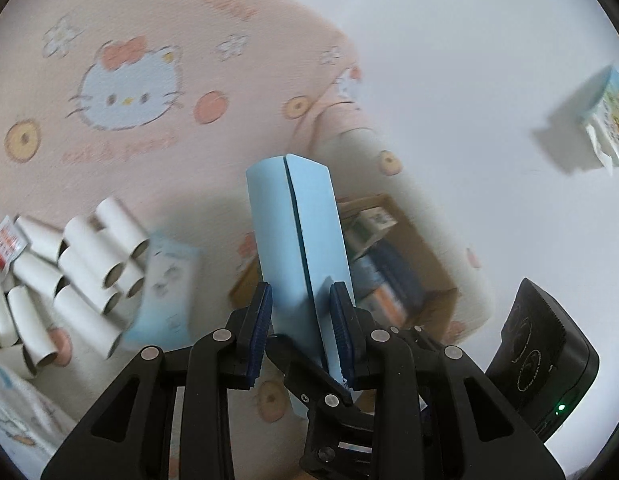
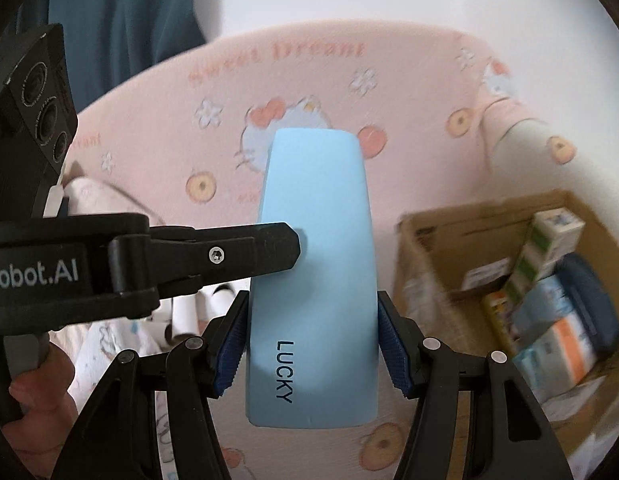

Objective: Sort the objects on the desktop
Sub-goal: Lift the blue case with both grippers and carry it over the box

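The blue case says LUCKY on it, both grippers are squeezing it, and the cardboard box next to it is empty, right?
Not quite: the cardboard box isn't empty. The right wrist view shows small packages inside. The rest holds: the blue case reads LUCKY, and the left gripper and right gripper both squeeze it.

Between the ribbed blue pads [image 2: 229, 354], the light-blue case [image 2: 313, 280] looks smooth, matt plastic. Behind it lies soft pink printed cloth [image 2: 349, 80]; right of the claw, a plain brown cardboard box [image 2: 429, 248]; left, matt white paper tubes [image 1: 89, 264].
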{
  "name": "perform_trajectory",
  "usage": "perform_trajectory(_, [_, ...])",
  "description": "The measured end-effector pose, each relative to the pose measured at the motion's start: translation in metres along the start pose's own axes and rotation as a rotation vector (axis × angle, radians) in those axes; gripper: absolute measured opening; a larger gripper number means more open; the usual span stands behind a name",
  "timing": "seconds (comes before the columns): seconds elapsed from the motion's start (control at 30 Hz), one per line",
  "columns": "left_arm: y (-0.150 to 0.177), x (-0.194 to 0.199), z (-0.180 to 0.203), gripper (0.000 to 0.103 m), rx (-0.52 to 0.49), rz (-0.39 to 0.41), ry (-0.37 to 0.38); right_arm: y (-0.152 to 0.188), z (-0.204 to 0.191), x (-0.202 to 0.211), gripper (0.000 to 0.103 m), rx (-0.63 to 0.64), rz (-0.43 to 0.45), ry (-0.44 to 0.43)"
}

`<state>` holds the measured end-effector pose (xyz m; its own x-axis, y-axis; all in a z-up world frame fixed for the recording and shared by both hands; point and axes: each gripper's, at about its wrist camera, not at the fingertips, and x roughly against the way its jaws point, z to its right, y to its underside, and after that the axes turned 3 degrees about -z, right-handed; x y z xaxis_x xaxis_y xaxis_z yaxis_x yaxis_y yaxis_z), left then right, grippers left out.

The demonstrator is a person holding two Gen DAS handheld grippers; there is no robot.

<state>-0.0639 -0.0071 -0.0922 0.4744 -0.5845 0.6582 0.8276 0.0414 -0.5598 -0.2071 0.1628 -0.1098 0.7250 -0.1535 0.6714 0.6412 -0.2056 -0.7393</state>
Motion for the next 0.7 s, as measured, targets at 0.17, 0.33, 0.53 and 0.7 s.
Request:
perform_trajectory(0.17, [-0.007,-0.011,0.036,0.033,-0.054,-0.001,0.025,-0.005,0.027,0.021,0.058,-0.027,0.037,0.037])
perform_trajectory(0.33, [-0.011,-0.026,0.062,0.033,-0.070,-0.011,0.075,-0.011,0.050,0.044,0.058,-0.024,0.045,0.091])
perform_trajectory(0.53, [-0.015,-0.052,0.089,0.033,-0.044,-0.034,0.153,-0.015,0.081,0.064,0.058,-0.002,0.027,0.165])
perform_trajectory(0.7, [-0.020,-0.070,0.107,0.033,-0.026,-0.046,0.194,-0.016,0.105,0.070,0.058,0.021,0.012,0.237])
